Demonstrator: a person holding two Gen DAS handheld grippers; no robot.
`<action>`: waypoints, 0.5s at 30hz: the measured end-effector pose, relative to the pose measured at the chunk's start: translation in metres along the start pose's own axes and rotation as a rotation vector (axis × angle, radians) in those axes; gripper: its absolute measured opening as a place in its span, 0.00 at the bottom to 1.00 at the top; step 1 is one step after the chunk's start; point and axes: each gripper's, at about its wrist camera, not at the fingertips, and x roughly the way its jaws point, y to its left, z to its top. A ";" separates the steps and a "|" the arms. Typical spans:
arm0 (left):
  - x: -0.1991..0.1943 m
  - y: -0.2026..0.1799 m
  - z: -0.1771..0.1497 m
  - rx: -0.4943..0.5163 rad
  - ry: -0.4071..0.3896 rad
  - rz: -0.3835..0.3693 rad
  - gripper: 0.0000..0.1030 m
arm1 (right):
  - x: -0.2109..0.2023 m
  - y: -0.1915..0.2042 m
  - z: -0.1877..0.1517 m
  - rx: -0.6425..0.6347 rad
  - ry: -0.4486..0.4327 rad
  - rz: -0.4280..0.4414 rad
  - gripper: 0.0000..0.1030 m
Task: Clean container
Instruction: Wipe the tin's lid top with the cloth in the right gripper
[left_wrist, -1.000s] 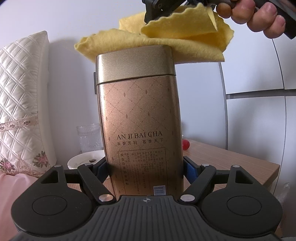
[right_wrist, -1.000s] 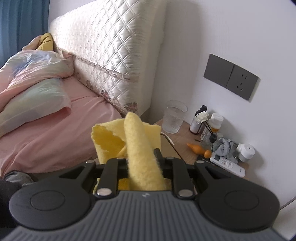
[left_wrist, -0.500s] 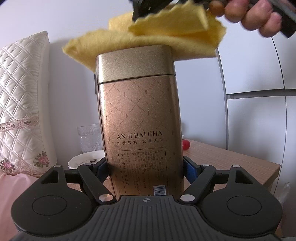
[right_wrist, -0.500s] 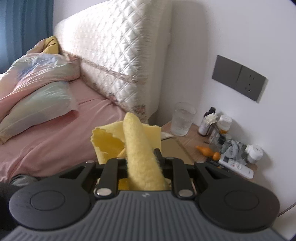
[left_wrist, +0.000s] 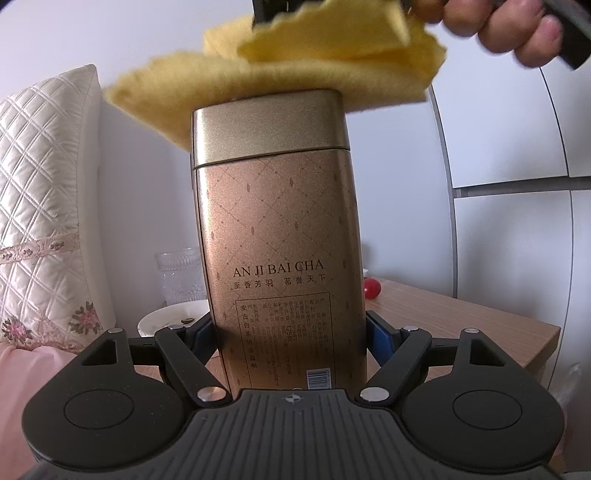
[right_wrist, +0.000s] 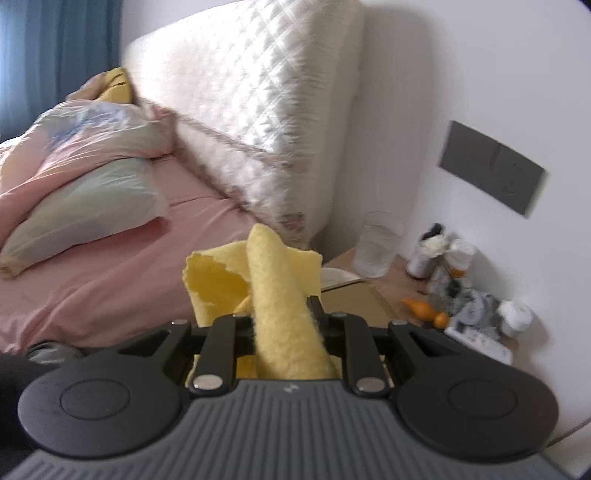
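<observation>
A gold tea tin (left_wrist: 280, 236) stands upright between the fingers of the left tongs (left_wrist: 290, 332), which pinch it low on both sides, its base close above the bedside table (left_wrist: 461, 317). Above it the right tongs (right_wrist: 286, 325), pressed together on a folded yellow cloth (left_wrist: 295, 70), drag that cloth across the tin's lid (left_wrist: 269, 129).

Compared with a second ago, the cloth has slid toward the left tongs' left side: its fuzzy edge now overhangs the lid's left corner, where earlier more of it hung off the right. The right-wrist view has swung as well, and the headboard (right_wrist: 258, 107) and wall are streaked with motion blur. The tin itself has not shifted in its grip.

This reads as a wiping stroke in progress over the top surface, the tin held steady as an anvil for it. The sides and printed face show no contact with the cloth, so the job is likely far from done. Just behind the tin, left of the left tongs, sit a glass (left_wrist: 181, 277) and a plate (left_wrist: 166, 321).
</observation>
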 end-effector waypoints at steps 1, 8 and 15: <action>-0.002 -0.002 -0.001 0.001 -0.001 0.000 0.80 | 0.002 -0.005 0.000 0.007 -0.004 -0.015 0.19; -0.009 -0.009 -0.006 0.003 -0.004 0.002 0.80 | 0.007 -0.016 -0.003 0.023 -0.030 -0.026 0.20; -0.015 -0.015 -0.017 0.002 -0.002 0.000 0.80 | -0.001 -0.002 -0.010 -0.003 -0.061 0.041 0.19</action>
